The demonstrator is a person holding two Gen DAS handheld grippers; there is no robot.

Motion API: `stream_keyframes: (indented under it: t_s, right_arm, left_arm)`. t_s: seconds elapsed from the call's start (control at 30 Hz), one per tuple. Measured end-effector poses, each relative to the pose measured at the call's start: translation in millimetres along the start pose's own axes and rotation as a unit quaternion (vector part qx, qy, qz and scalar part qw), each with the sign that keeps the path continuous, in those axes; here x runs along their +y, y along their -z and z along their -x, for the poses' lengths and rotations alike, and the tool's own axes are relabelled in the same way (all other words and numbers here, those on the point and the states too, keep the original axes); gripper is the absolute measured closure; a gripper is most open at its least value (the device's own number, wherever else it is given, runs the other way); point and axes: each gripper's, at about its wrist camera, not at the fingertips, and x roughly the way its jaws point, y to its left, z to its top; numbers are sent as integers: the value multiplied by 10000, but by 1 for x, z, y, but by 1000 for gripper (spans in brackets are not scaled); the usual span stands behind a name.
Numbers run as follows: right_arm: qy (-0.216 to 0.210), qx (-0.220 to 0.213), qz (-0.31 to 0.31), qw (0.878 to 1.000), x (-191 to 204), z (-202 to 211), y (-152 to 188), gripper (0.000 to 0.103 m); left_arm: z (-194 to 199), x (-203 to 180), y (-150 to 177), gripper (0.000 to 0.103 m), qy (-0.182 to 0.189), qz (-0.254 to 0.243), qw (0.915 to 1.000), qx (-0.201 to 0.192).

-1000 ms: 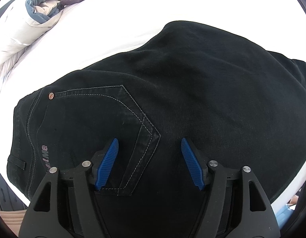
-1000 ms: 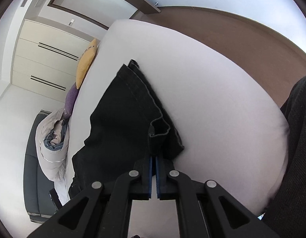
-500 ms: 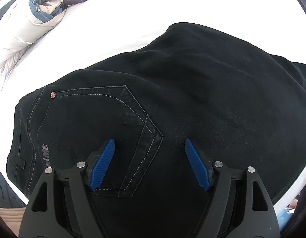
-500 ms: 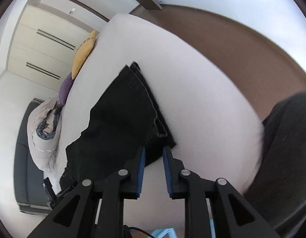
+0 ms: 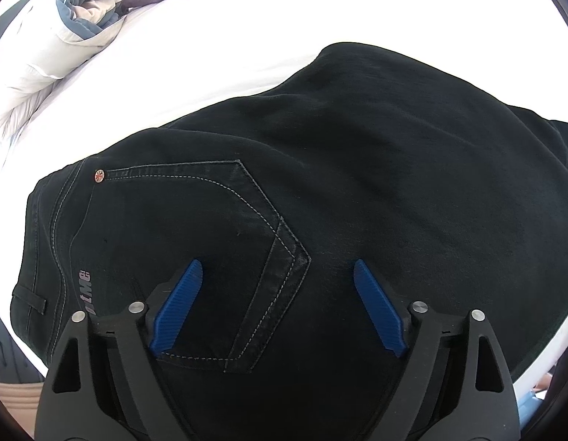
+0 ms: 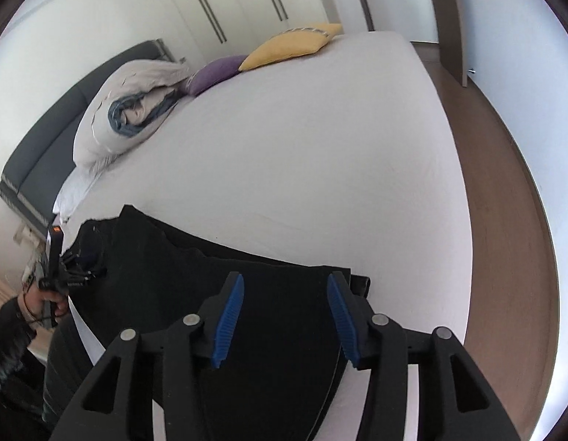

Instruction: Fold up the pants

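Observation:
Black jeans (image 5: 357, 169) lie flat on a white bed (image 5: 217, 62), back pocket and rivet up. My left gripper (image 5: 278, 272) is open and empty, its blue pads either side of the pocket's pointed corner, just above the waist end. In the right wrist view the jeans (image 6: 166, 275) lie across the near edge of the bed (image 6: 320, 154). My right gripper (image 6: 285, 284) is open and empty above the leg end. The left gripper (image 6: 74, 275) shows at the far left, held by a hand.
A rolled grey and blue duvet (image 6: 133, 110), a purple cushion (image 6: 214, 73) and a yellow cushion (image 6: 291, 46) lie at the head of the bed. A dark headboard (image 6: 45, 136) stands at the left. Brown floor (image 6: 504, 220) runs along the right. Wardrobes (image 6: 228, 3) stand behind.
My right gripper opened, let go of the jeans' leg end and swung round to face the head of the bed. My left gripper opened a little wider and stayed over the pocket.

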Motion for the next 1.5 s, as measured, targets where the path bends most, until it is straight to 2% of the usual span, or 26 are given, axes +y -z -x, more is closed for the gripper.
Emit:
stream_keyframes:
  t_s: [0.1, 0.27, 0.33, 0.47, 0.5, 0.57, 0.7, 0.77, 0.9, 1.13, 1.33, 1.5]
  right_arm:
    - [135, 178, 107, 9997, -12, -17, -9, 52]
    - [-73, 449, 38, 9990, -31, -32, -16, 51]
    - [2, 632, 131, 9979, -34, -41, -14, 50]
    - [-50, 538, 226, 9983, -38, -39, -12, 52]
    - [-31, 525, 288, 9982, -38, -39, -12, 54]
    - [14, 592, 403, 9974, -35, -40, -10, 77]
    - [197, 580, 593, 9964, -33, -39, -9, 82]
    - [213, 552, 651, 9961, -31, -37, -10, 94]
    - [472, 588, 885, 9932, -19, -37, -9, 96]
    - [844, 385, 375, 9950, -27, -29, -1, 97]
    - [890, 276, -183, 9955, -41, -34, 3, 98]
    - [762, 124, -590, 9953, -58, -34, 11, 98]
  left_arm:
    - [0, 2, 0, 15, 18, -16, 10000, 2]
    - [-2, 3, -1, 12, 25, -5, 10000, -6]
    - [-3, 3, -3, 11, 18, -3, 10000, -1]
    - [-4, 3, -5, 9, 6, 6, 10000, 6]
    - [-4, 3, -5, 9, 7, 8, 10000, 5]
    - [-4, 2, -5, 9, 5, 10, 10000, 6]
    - [-4, 2, -6, 8, -10, 14, 10000, 8]
    - [-4, 2, -6, 8, -13, 13, 10000, 11]
    - [-4, 0, -8, 8, -56, 1, 10000, 9]
    - [-1, -7, -10, 8, -128, -5, 9999, -25]
    - [-2, -9, -12, 8, -103, 45, 9999, -63]
    - [-6, -6, -14, 1, -113, 182, 9997, -83]
